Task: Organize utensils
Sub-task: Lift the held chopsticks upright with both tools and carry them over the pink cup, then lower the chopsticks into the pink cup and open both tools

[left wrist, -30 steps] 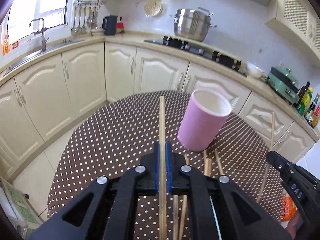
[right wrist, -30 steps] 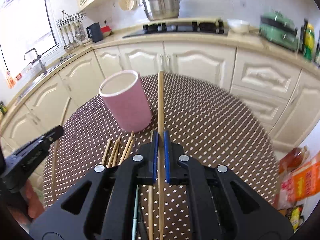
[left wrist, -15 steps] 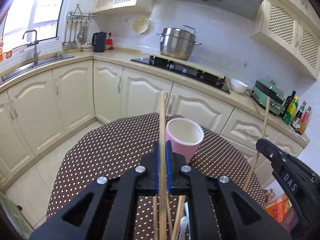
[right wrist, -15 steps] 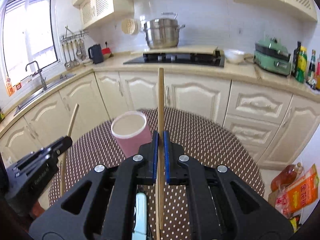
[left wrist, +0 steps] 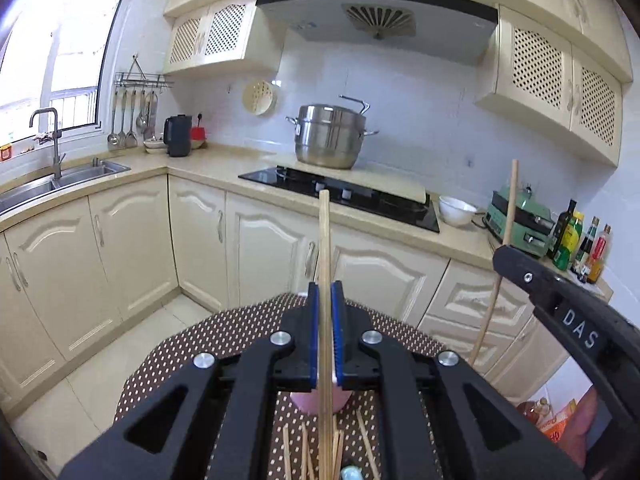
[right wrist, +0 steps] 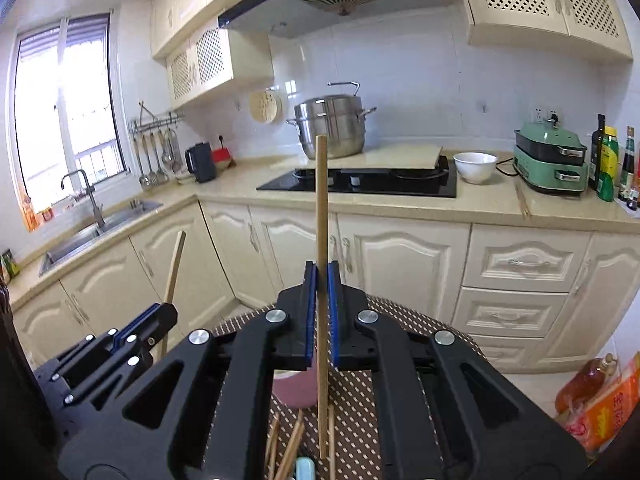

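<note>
My left gripper point(left wrist: 325, 292) is shut on a wooden chopstick point(left wrist: 324, 240) that points up and forward. My right gripper point(right wrist: 321, 276) is shut on another wooden chopstick point(right wrist: 321, 200), also held upright. Both are raised above the polka-dot table point(left wrist: 200, 344). The pink cup point(left wrist: 304, 402) is mostly hidden below the left gripper's jaws; it also shows below the right gripper's jaws point(right wrist: 294, 392). Several loose chopsticks point(left wrist: 368, 448) lie on the table in front of the cup. The right gripper shows at the right in the left wrist view point(left wrist: 500, 256), and the left gripper at lower left in the right wrist view point(right wrist: 164, 312).
Kitchen cabinets point(left wrist: 128, 240) and a counter with a hob point(left wrist: 340, 196), a steel pot point(left wrist: 330, 136) and a sink point(left wrist: 60, 178) run behind the table. A white bowl point(right wrist: 476, 166), a green appliance point(right wrist: 550, 158) and bottles point(right wrist: 608, 164) stand on the right. Food bags point(right wrist: 600, 400) lie on the floor.
Both grippers have lifted and tilted upward with their chopsticks. The pink cup has dropped from the middle of each view to below the jaws.
</note>
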`<state>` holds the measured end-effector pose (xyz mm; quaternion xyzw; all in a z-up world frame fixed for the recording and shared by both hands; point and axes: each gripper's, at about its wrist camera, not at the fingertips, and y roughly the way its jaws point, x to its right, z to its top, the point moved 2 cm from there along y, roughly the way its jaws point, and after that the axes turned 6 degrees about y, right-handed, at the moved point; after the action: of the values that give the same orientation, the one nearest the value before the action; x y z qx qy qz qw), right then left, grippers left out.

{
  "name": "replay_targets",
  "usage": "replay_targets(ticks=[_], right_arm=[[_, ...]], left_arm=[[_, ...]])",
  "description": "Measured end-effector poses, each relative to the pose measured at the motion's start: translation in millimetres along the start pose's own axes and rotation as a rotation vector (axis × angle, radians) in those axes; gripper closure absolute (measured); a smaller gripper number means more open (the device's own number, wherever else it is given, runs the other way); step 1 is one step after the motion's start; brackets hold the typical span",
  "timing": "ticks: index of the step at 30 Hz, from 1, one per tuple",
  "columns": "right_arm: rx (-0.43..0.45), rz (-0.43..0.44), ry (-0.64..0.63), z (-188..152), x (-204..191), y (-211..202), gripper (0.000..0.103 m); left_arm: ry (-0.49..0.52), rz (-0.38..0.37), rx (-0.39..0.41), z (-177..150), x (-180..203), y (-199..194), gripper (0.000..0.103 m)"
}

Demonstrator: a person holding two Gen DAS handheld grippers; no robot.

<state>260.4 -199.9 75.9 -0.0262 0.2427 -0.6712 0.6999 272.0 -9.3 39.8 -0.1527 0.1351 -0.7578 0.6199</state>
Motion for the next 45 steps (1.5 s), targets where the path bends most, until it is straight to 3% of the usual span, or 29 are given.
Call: replay_targets(ticks=[12,18,30,35,45], right_arm=[[-0.002,0.027,0.036,29.1,-3.9,55.9,0.097],[-0.026,0.028,0.042,29.3,-2.0,88.7,0.097],[-0.101,0.041,0.03,16.0,1.1,135.4,0.097],[-0.136,0.041,0.011,6.7,-2.8,145.8,0.097],[-0.306,0.063,-0.105,-41.7,-6.0,154.4,0.094]], left_arm=[[-0.059,0.007,0.1,45.6,-7.2,52.6,0.097],[-0.1,0.035,0.1,53.0,-14.7,88.1,0.097],[-0.153,0.059,0.098,49.1,-31.6,136.8,0.097],[-0.113,0.075,0.113,46.0,-28.8,139.8,0.097],[-0.072,0.091,-0.01,8.0,-37.8,151.6,0.095]])
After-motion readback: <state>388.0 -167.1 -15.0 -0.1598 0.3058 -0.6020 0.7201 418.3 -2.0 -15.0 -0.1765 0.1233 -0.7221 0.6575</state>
